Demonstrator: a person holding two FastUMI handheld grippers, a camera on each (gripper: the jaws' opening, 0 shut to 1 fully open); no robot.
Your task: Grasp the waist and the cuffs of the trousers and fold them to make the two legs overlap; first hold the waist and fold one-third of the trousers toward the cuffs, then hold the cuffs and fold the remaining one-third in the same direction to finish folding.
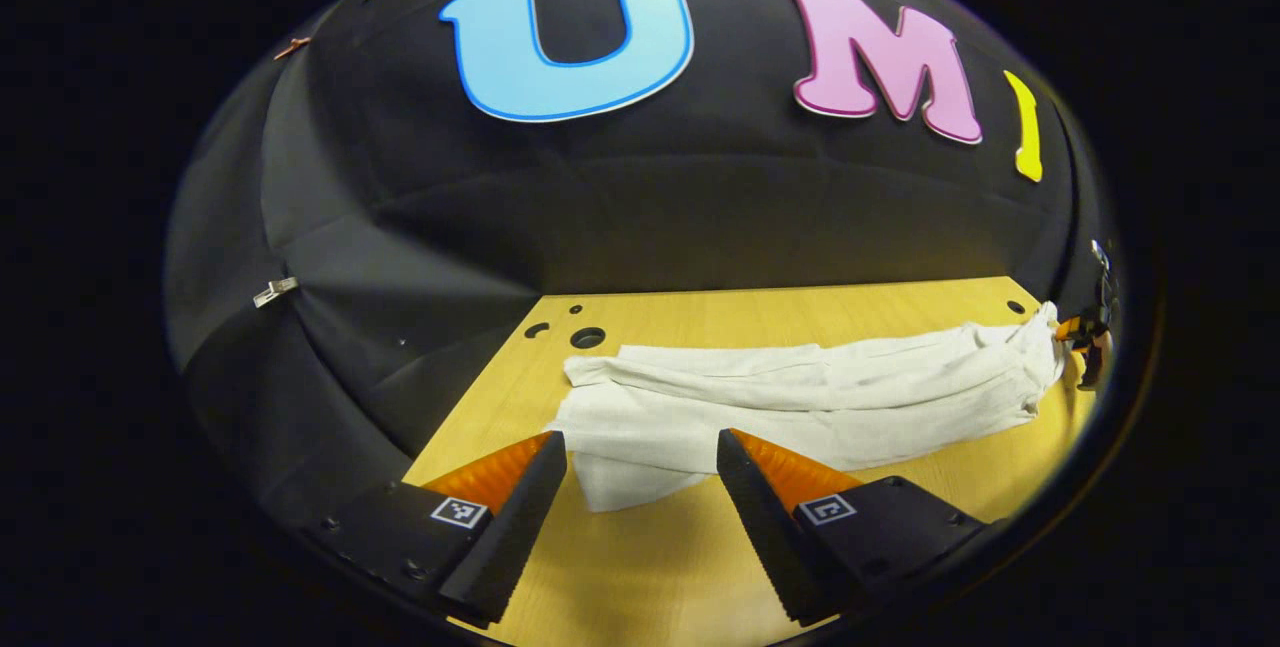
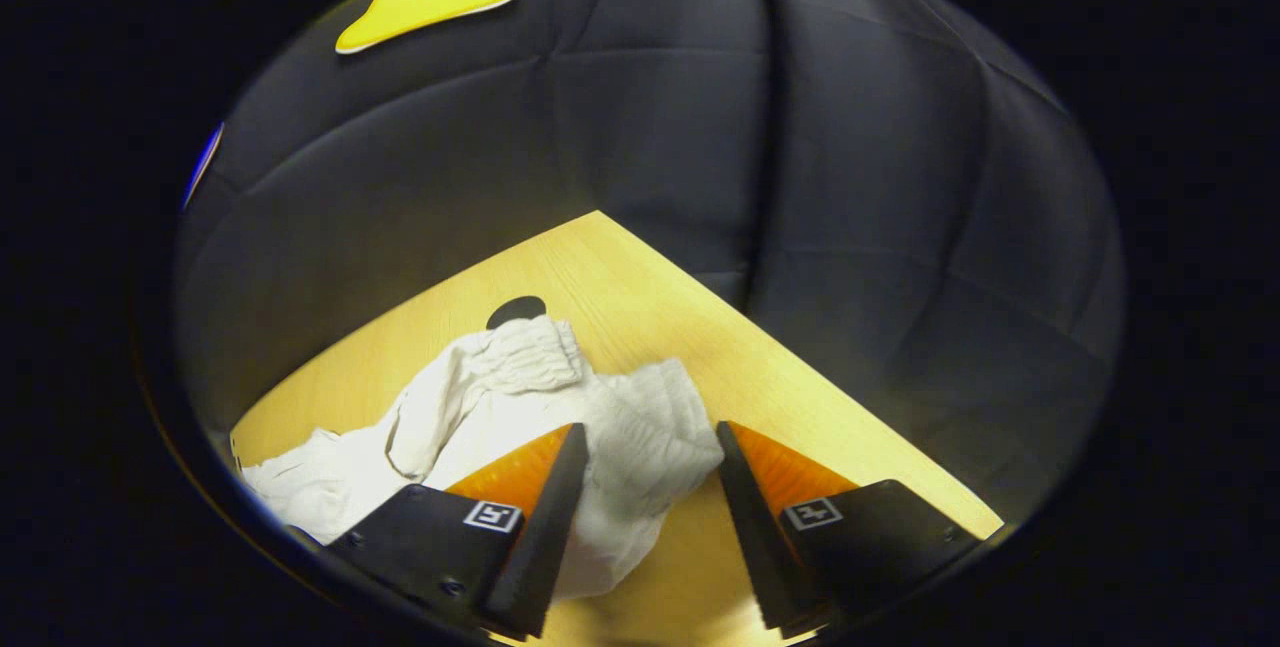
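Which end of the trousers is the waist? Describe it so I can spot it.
On the wooden table, the white trousers end nearest the right hand-held gripper. That end, the waist, is gathered and puckered, unlike the smoother legs.

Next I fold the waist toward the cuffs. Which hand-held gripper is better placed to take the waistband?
Right. The right hand-held gripper is open with the gathered waistband of the trousers lying between its fingers. The left hand-held gripper, also open, faces the opposite, cuff end.
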